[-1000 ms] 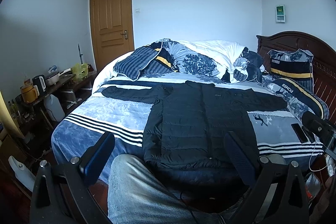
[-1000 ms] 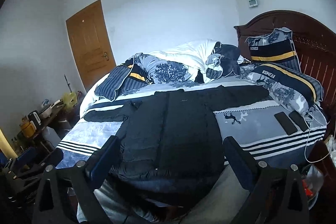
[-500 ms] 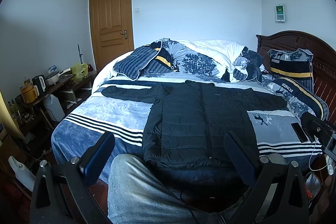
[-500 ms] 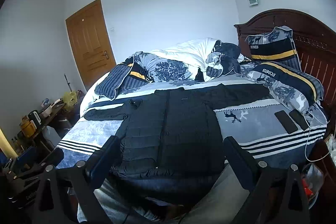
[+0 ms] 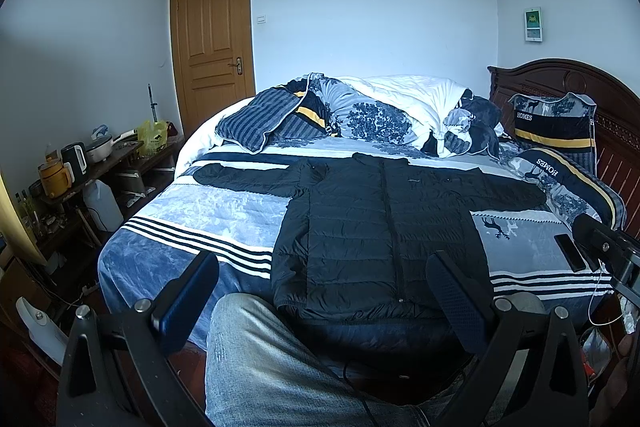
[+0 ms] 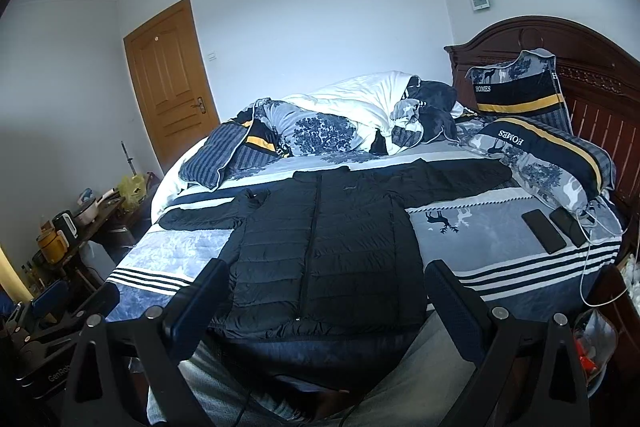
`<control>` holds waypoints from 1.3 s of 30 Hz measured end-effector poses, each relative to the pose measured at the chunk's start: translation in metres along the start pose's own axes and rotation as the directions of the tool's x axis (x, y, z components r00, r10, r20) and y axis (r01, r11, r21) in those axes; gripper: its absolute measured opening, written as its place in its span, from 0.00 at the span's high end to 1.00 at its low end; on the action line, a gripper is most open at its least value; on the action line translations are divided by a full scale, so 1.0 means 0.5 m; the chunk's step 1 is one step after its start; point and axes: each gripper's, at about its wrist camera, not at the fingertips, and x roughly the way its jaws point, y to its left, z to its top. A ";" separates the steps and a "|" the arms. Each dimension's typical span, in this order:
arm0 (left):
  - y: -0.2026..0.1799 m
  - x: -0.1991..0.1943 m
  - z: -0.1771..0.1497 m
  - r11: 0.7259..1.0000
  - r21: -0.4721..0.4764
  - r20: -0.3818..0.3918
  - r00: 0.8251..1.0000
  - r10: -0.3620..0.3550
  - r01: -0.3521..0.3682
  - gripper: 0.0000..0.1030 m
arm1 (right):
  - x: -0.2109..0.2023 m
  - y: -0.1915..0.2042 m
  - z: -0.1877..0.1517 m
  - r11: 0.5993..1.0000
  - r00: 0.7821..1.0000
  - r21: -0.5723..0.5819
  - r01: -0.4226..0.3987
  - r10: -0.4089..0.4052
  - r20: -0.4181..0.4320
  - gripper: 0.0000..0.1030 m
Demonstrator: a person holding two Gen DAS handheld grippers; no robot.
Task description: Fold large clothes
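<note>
A black puffer jacket lies flat, front up, sleeves spread wide, on the bed, laid out ready for folding. The left hand-held gripper and right hand-held gripper hover at its hem, jaws wide apart, empty. Heaped bedding sits beyond the jacket's collar; two phones lie beside its sleeve.

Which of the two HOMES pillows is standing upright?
The HOMES pillow leaning against the wooden headboard stands upright; the other HOMES pillow lies flat on the bed, its lettering upside down.
</note>
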 end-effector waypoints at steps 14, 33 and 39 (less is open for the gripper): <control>0.000 0.000 0.000 1.000 -0.001 0.001 1.000 0.000 0.000 0.00 | 0.000 -0.002 0.002 1.000 1.000 0.001 -0.001 0.001 0.002 0.03; -0.001 0.000 0.000 1.000 0.000 0.000 1.000 0.000 0.000 0.00 | -0.003 -0.008 0.004 1.000 1.000 0.000 0.004 -0.004 0.027 0.03; -0.001 0.000 0.000 1.000 0.000 0.000 1.000 0.001 -0.001 0.00 | -0.003 -0.007 0.004 1.000 1.000 0.000 0.004 -0.004 0.028 0.03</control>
